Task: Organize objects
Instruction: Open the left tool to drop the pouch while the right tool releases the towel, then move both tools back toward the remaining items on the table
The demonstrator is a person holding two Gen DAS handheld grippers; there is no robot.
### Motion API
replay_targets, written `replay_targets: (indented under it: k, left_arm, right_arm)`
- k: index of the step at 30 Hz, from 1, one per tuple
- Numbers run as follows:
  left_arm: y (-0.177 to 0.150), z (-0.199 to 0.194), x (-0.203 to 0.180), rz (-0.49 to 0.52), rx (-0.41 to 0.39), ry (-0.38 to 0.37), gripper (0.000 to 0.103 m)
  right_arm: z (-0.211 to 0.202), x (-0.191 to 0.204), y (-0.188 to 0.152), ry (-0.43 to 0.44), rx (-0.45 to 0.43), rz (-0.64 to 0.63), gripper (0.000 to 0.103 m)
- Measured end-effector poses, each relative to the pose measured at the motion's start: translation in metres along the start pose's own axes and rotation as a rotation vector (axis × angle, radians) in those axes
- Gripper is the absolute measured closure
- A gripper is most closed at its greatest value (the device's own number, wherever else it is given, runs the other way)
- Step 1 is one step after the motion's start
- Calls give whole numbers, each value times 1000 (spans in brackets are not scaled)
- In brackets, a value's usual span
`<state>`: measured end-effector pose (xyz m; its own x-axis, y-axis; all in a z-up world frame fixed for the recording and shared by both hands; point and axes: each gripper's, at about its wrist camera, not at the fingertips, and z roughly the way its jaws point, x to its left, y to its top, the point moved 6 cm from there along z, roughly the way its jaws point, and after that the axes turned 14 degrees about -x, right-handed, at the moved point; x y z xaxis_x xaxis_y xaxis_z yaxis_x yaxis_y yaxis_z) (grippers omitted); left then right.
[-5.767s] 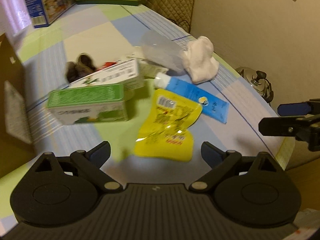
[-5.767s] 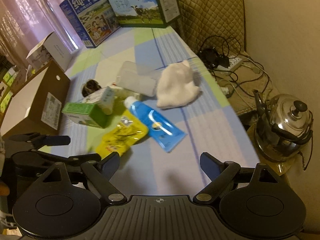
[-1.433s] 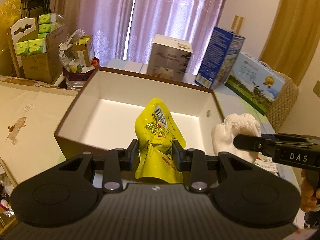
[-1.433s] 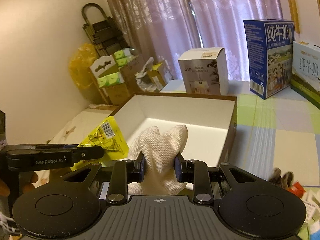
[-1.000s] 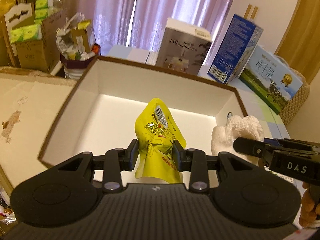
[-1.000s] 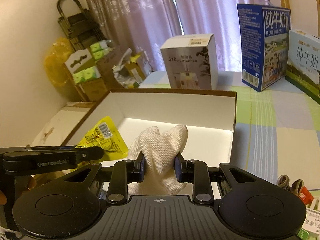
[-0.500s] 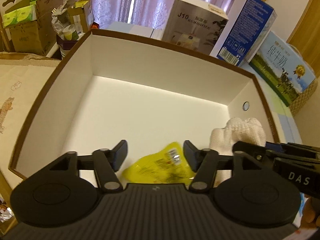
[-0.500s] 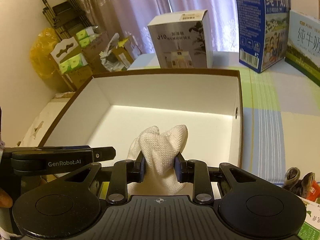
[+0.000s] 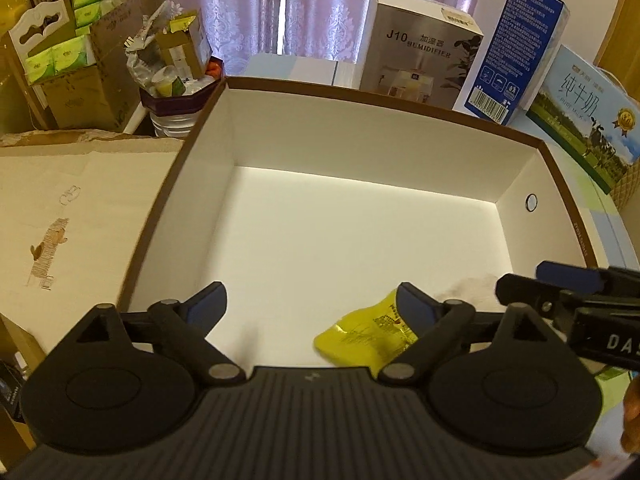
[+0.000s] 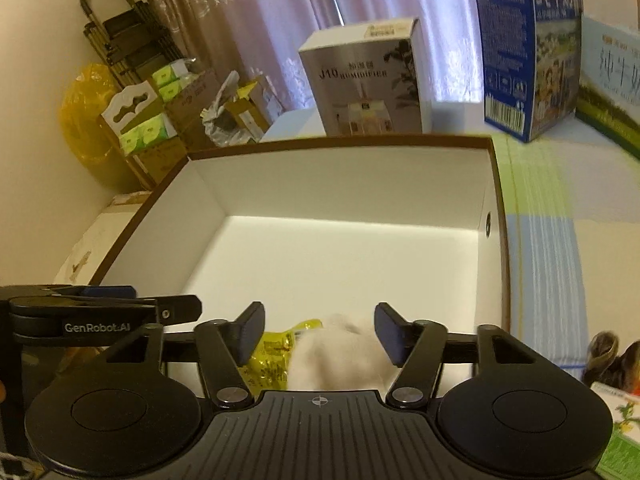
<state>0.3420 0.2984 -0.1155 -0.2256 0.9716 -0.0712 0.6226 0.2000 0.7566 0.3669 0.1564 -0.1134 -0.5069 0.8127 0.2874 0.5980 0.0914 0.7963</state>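
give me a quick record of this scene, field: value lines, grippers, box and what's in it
left hand-held gripper: open, holding nothing
right hand-held gripper: open, holding nothing
box: open, white inside, brown rim
yellow pouch: lying on the box floor, near edge
white cloth: in the box beside the pouch, blurred
behind box: humidifier carton, milk cartons

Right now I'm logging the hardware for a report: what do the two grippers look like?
Both are matte black with ribbed bodies, round pivot discs and blue-padded fingers. The left gripper carries white "GenRobot.AI" lettering, the right gripper white "DAS" lettering. No cables or sleeves show.
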Motion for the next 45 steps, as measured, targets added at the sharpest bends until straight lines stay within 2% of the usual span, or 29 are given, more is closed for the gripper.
replay_targets:
  k: [9, 22, 36, 45]
  left_arm:
    - [-5, -21, -1, 31, 5, -6, 8]
    - [-7, -61, -21, 61, -11, -25, 5]
    - [-28, -102, -45, 79, -6, -24, 5]
    - [-53, -122, -75, 78, 19, -42, 5]
  right_arm:
    - [-25, 5, -6, 2, 18, -21, 42]
    - [-69, 7, -11, 6, -9, 8, 41]
    - [-114, 10, -19, 33, -39, 19, 41]
    - [-150, -6, -33, 48, -35, 24, 41]
